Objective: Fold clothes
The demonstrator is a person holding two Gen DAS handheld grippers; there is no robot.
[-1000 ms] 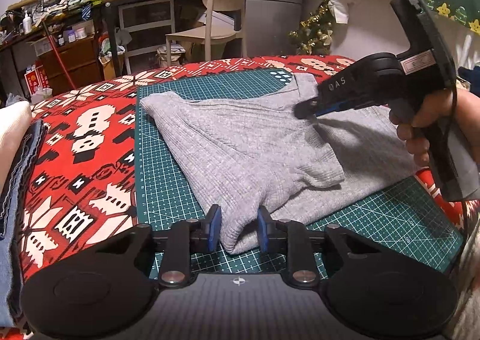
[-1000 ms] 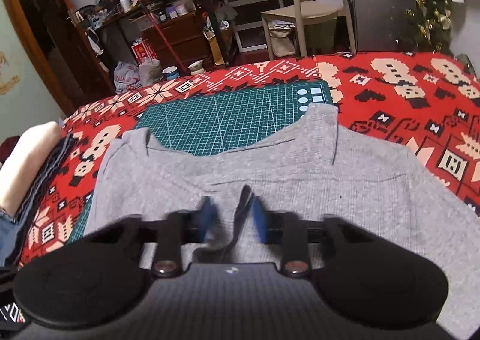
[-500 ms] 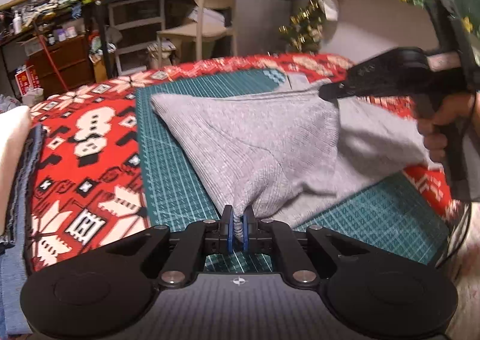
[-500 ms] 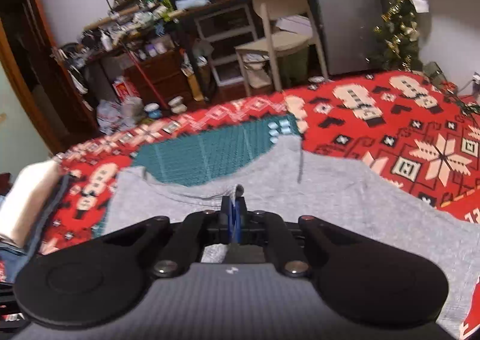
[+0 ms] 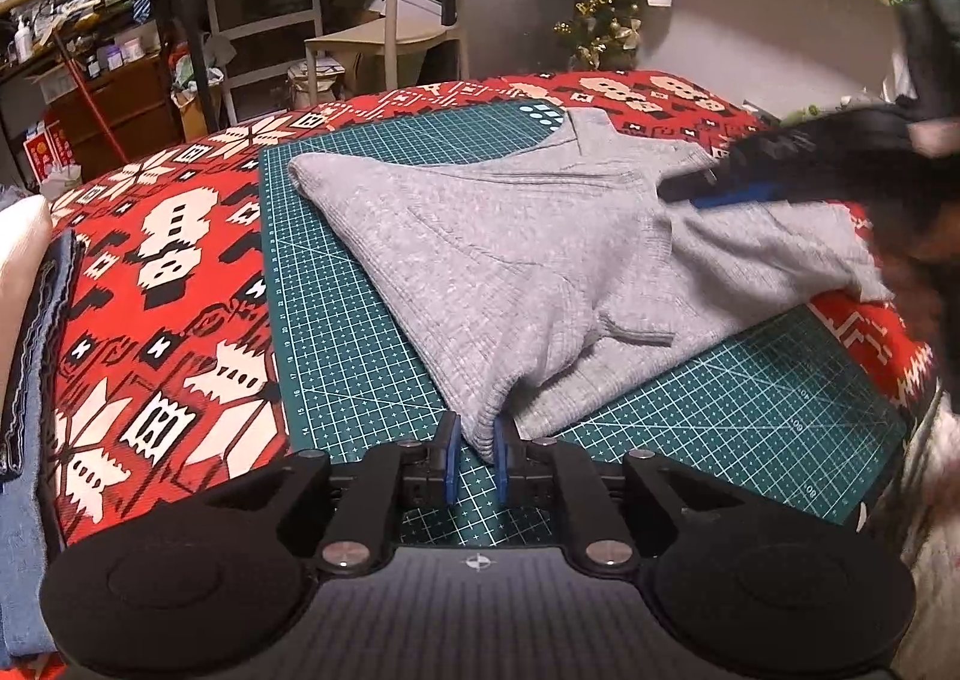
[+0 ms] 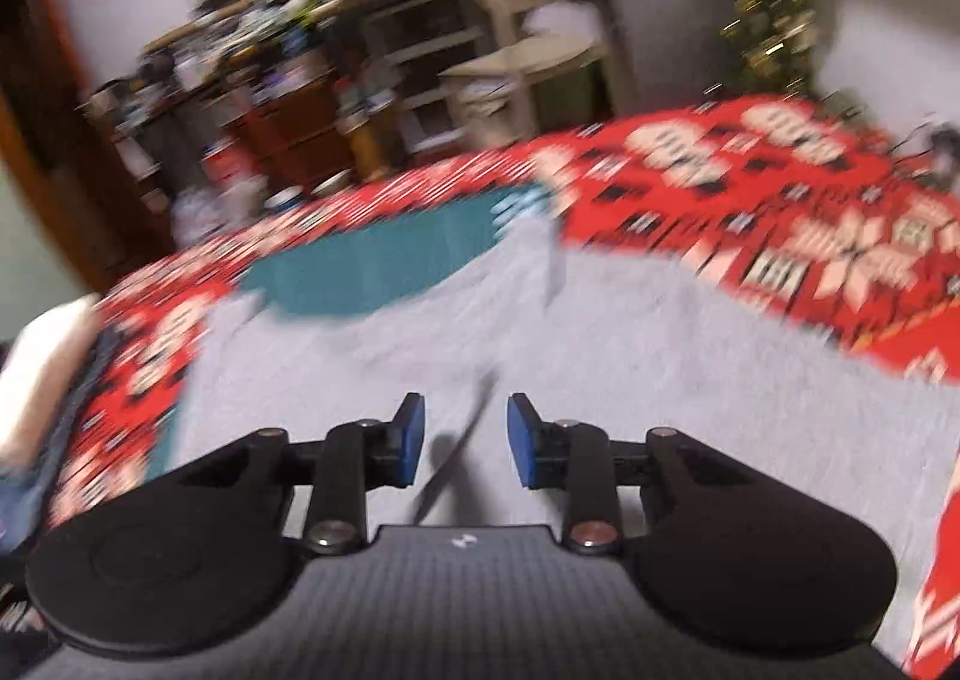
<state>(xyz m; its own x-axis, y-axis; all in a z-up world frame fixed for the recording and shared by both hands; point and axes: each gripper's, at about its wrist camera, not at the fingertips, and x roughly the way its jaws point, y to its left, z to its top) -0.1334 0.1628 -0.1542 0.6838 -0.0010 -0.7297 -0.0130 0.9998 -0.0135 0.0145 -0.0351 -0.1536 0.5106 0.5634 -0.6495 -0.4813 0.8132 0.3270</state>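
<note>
A grey knit sweater [image 5: 510, 260] lies partly folded on a green cutting mat [image 5: 336, 320], its left side folded over toward the right. My left gripper [image 5: 477, 458] is open a little around the near folded corner of the sweater, pads apart. My right gripper [image 6: 465, 443] is open above the sweater [image 6: 660, 380]; a loose grey fold edge hangs between its pads, touching neither. It also shows in the left wrist view [image 5: 720, 194], blurred, over the sweater's right part.
A red patterned cloth [image 5: 162, 284] covers the table under the mat. Folded jeans and a cream garment [image 5: 24, 332] lie stacked at the left edge. A chair [image 5: 408, 8] and cluttered shelves stand behind the table. The right wrist view is motion-blurred.
Both grippers, shut on sweater folds half a second ago, have opened. The right gripper let go and is moving. The folded sweater part has settled lower on the mat.
</note>
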